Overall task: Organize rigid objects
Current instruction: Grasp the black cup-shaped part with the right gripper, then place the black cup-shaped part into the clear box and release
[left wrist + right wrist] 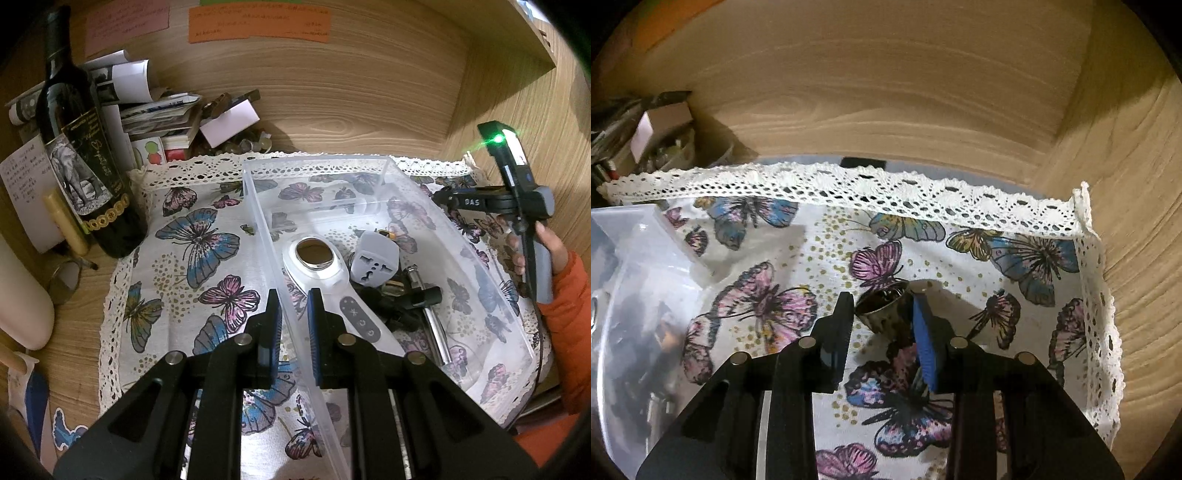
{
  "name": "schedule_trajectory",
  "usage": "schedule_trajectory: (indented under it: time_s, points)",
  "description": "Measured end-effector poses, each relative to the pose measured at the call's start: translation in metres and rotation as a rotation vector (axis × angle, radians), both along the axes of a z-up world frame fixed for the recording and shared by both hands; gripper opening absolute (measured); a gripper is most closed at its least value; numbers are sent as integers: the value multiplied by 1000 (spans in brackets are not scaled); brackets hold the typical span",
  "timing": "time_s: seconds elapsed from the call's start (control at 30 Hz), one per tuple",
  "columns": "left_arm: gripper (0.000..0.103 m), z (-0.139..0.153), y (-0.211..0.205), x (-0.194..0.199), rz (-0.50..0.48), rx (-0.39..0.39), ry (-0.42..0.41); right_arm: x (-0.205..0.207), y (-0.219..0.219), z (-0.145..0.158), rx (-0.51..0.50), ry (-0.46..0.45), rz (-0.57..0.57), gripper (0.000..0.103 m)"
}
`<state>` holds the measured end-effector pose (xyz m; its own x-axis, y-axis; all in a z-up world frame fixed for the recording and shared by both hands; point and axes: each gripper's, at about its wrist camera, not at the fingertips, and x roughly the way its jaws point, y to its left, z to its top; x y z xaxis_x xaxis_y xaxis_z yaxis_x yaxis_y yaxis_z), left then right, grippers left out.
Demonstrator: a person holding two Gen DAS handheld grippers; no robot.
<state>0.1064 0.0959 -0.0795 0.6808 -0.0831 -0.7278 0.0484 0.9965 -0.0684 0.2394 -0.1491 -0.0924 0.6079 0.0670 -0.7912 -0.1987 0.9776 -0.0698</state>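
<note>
Right hand-held gripper (pixel 881 314) around metal cup (pixel 886 312)

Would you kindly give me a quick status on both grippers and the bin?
Left gripper shut on clear bin wall. Right gripper closed around small metal cup on butterfly cloth. Path to bin looks clear.

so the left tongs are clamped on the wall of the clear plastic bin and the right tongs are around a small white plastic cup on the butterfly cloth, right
Not quite. The right tongs are around a small dark fluted metal cup, not white plastic, as the right wrist view shows. The left tongs do clamp the clear plastic bin wall, on the butterfly cloth.
</note>
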Motion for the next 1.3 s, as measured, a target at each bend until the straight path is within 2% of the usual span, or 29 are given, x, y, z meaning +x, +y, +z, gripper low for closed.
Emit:
schedule_trajectory:
  time_s: [0.2, 0.47, 0.6, 0.7, 0.83, 1.17, 1.3]
  points:
    - [13, 0, -2, 0, 1, 13, -2, -31, 11, 30, 27, -69, 34, 29]
    - [13, 0, 1, 0, -3, 2, -4, -84, 30, 81, 40, -208, 99, 29]
    - [13, 0, 1, 0, -6, 3, -5, -105, 39, 95, 40, -271, 121, 29]
    - [13, 0, 1, -1, -5, 4, -6, -117, 45, 97, 78, -278, 149, 29]
    - [13, 0, 1, -1, -2, 2, -7, -128, 62, 90, 80, -273, 188, 29]
    - [13, 0, 0, -2, 1, -1, -11, -145, 106, 58, 84, -162, 332, 29]
    - [13, 0, -3, -4, 6, 17, -19, -143, 117, 49, 56, -140, 350, 29]
